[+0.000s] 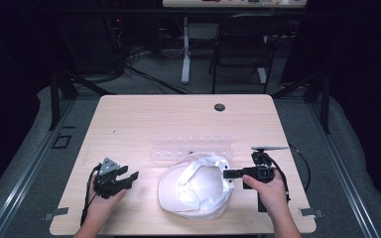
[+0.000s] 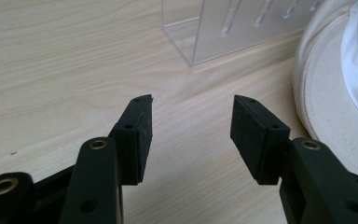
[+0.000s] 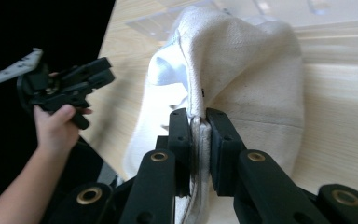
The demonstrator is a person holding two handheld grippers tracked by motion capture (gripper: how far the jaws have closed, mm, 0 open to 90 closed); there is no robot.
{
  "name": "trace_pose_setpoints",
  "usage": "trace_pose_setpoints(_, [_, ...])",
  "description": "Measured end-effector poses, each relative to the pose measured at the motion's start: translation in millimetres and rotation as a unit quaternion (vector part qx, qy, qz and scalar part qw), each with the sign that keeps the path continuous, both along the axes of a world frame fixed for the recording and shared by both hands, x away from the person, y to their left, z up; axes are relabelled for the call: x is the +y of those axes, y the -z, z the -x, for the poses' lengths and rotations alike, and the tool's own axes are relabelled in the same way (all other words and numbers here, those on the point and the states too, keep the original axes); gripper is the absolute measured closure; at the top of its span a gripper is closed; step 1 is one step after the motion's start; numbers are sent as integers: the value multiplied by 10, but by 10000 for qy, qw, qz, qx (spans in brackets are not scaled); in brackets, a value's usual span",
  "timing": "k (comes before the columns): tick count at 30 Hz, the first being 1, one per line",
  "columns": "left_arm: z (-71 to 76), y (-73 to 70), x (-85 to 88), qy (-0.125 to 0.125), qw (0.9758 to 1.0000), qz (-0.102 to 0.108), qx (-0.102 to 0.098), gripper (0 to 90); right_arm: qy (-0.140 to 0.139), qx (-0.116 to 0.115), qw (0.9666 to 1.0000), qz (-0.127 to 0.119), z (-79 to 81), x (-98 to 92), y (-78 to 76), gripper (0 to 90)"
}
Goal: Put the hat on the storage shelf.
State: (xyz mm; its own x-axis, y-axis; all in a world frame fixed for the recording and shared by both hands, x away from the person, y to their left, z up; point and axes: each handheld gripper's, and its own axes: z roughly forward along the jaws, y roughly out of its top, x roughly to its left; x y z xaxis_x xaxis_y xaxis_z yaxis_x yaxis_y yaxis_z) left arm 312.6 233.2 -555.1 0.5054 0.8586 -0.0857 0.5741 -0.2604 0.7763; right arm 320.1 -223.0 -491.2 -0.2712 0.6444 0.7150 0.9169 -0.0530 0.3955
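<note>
Beside the right gripper (image 1: 229, 173), hat (image 1: 194, 186) opening faces upward

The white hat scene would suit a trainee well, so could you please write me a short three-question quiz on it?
1. True or false: the right gripper is shut on the white hat's edge.
2. How do the left gripper's jaws stand?
3. What lies just beyond the hat: A) clear plastic rack, B) mug?

Key: 1 true; 2 open, holding nothing; 3 A.
</note>
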Motion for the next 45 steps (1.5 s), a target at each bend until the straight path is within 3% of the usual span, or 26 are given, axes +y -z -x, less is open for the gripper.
trace_pose_setpoints(7, [2,-4,-4,41,10000,3,3,492,-242,159,9995,-97,-95,90,-116,814])
trace_pose_setpoints(11, [2,-5,-12,47,10000,-6,-32,492,-347,362,9985,-203,-192,127,-205,814])
trace_pose_setpoints(21, [4,3,-35,84,10000,-27,-40,494,-411,523,9975,-254,-261,212,-346,814])
trace_pose_setpoints(24, [15,7,-63,118,9999,-11,-47,494,-518,624,9956,-459,-289,289,-448,814])
trace_pose_setpoints(26, [18,12,-78,124,9999,-22,-54,494,-519,644,9955,-466,-295,315,-485,814])
trace_pose_setpoints(33, [35,19,-127,237,9997,-97,-67,494,-630,483,9966,-227,-315,510,-774,815])
trace_pose_setpoints(40, [54,20,-179,336,9993,-163,-95,494,-630,393,9972,41,-310,575,-966,816])
trace_pose_setpoints(45, [61,19,-185,338,9993,-156,-97,494,-619,279,9970,382,-292,581,-1170,816])
